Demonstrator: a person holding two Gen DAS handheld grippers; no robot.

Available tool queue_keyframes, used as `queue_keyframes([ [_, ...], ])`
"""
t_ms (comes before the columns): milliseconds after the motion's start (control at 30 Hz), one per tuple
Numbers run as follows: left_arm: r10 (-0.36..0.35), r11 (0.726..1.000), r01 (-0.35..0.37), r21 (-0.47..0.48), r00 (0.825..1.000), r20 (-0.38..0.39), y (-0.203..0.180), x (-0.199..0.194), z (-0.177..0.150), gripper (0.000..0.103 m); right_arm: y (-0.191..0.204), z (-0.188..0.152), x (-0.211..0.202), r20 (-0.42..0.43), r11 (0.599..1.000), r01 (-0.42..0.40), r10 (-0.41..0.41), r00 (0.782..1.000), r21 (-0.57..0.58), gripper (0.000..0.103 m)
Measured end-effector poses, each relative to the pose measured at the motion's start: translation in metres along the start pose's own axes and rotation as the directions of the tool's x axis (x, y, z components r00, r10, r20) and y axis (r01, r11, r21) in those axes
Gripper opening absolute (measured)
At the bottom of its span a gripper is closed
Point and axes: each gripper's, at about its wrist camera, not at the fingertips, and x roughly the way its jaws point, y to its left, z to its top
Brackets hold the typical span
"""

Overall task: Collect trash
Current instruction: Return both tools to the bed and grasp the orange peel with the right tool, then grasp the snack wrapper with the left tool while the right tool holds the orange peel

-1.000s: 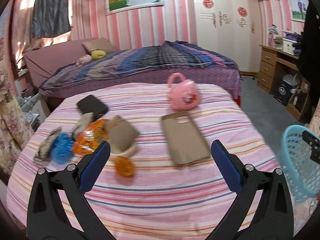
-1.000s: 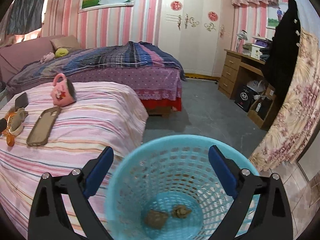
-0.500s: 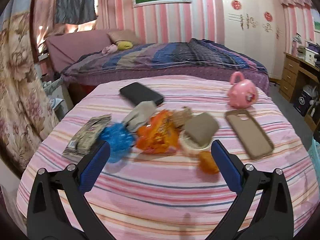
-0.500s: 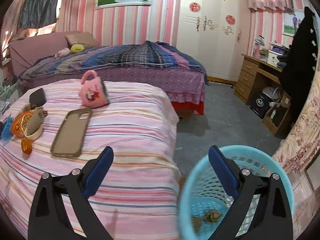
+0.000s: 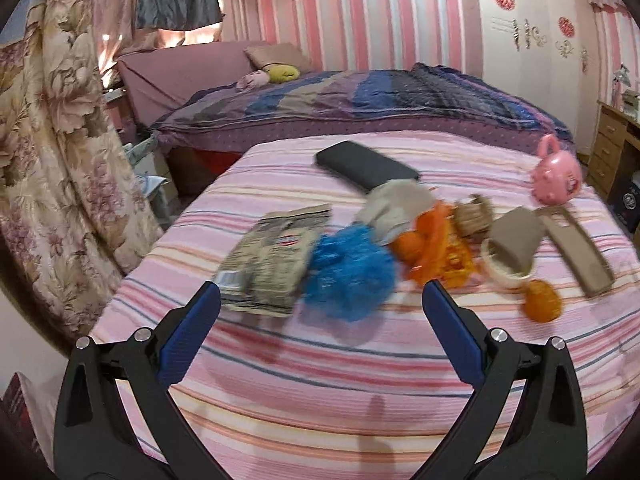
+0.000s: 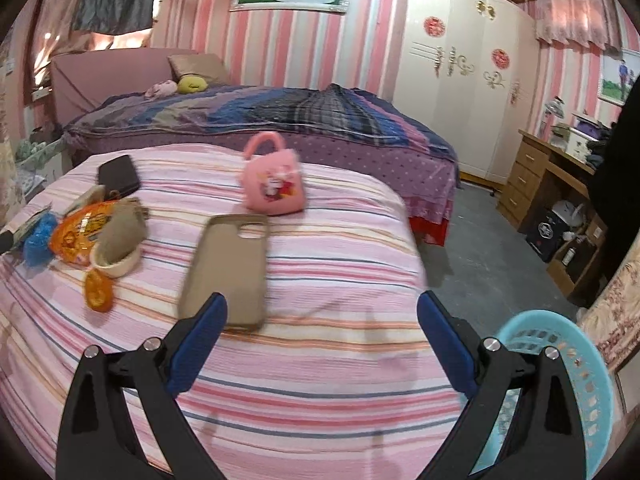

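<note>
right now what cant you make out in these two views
- Basket: right wrist view shows only part of its rim and wall; the right gripper arm and the frame edge hide its inside.
- Snack packet: left wrist view, print blurred and unreadable.
- Blue wrapper: left wrist view, motion blur hides what it is.
- Items on the desk: right wrist view, too small and distorted at the edge.
- Left gripper: open, holds nothing.

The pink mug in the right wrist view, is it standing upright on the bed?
No, the pink mug lies on its side on the striped bed.
</note>
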Motion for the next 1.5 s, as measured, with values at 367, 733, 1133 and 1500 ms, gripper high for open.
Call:
queue_keyframes([
  [367, 0.015, 1.0, -0.014, 0.007, 0.997, -0.072, 0.041, 0.018, -0.015, 0.098, 0.083, -0.004, 0.018, -0.062, 0.985, -0.161, 0.157, 0.986, -0.069, 0.094],
  [733, -0.01, 0.998, 0.003, -0.063, 0.994, -0.112, 0.079, 0.028, -0.018, 0.098, 0.136, -0.002, 0.029, -0.14, 0.955, -0.255, 0.234, 0.962, -0.154, 0.092],
  [1133, -0.004, 1.0, 0.003, -0.008, 0.991, -0.13, 0.063, 0.037, -0.018, 0.097, 0.15, -0.005, 0.034, -0.184, 0.909, -0.377, 0.345, 0.92, -0.179, 0.032],
  [1500, 0.001, 0.999, -0.007, -0.041, 0.99, -0.141, 0.049, 0.046, -0.009, 0.097, 0.112, -0.01, 0.023, -0.16, 0.932, -0.316, 0.29, 0.944, -0.175, 0.032],
])
